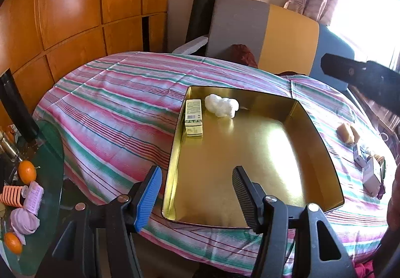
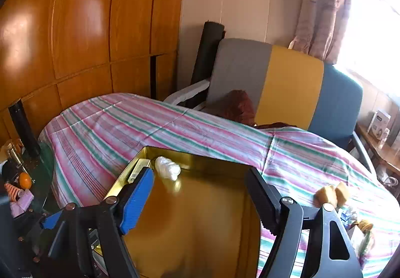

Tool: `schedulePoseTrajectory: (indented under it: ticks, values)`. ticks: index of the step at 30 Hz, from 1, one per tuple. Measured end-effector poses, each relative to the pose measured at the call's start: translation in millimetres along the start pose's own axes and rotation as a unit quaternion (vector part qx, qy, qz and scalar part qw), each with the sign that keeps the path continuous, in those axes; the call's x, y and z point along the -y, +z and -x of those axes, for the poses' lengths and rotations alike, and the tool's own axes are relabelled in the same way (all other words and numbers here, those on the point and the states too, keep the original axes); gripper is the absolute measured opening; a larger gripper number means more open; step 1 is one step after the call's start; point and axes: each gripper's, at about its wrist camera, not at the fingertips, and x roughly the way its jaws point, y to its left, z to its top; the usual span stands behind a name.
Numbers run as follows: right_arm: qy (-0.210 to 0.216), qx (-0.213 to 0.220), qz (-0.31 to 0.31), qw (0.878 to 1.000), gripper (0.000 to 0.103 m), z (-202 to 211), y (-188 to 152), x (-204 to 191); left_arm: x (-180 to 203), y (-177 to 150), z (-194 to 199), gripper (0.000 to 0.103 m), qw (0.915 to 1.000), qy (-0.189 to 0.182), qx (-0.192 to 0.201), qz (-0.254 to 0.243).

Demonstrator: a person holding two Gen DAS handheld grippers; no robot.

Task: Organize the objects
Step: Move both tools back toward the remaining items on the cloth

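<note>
Both grippers empty over the gold tray [image 1: 295, 112] — next item still out on the cloth.

Left gripper [image 1: 197, 193] and right gripper [image 2: 200, 199] stand wide, holding nothing. Green box [image 1: 193, 116] and white wad [image 1: 221, 105] sit in the tray's upper-left corner; approach the yellow sponge [image 2: 332, 194] at right low — close squarely.

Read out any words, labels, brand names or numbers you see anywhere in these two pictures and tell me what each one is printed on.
No text can be read.
Pale green cardboard box in the gold metal tray: printed lines and a barcode, too small to read.
White boxes on the striped cloth at right: print blurred.
White carton on the wooden side shelf: a picture and print, too small.
</note>
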Motion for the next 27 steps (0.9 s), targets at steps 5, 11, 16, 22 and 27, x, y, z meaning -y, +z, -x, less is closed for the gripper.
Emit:
schedulePoseTrajectory:
  ticks: [5, 11, 16, 22, 27]
  values:
    - [-0.003, 0.008, -0.008, 1.000, 0.077, 7, 1, 8, 5, 0, 1, 0.059, 1.0000, 0.000, -0.002, -0.008]
    - [-0.008, 0.010, -0.014, 1.000, 0.078, 9, -1, 19, 15, 2, 1, 0.059, 0.9998, -0.001, -0.001, -0.019]
    - [-0.016, 0.006, -0.026, 1.000, 0.079, 7, -6, 34, 30, 6, 1, 0.059, 0.9993, -0.005, -0.002, -0.038]
    - [-0.034, -0.020, -0.040, 0.998, 0.085, -2, -26, 75, 65, 18, 2, 0.059, 0.9960, -0.011, 0.012, -0.087]
    - [-0.082, -0.068, -0.053, 0.993, 0.087, -11, -62, 139, 99, 27, 0, 0.060, 0.9918, -0.026, 0.024, -0.122]
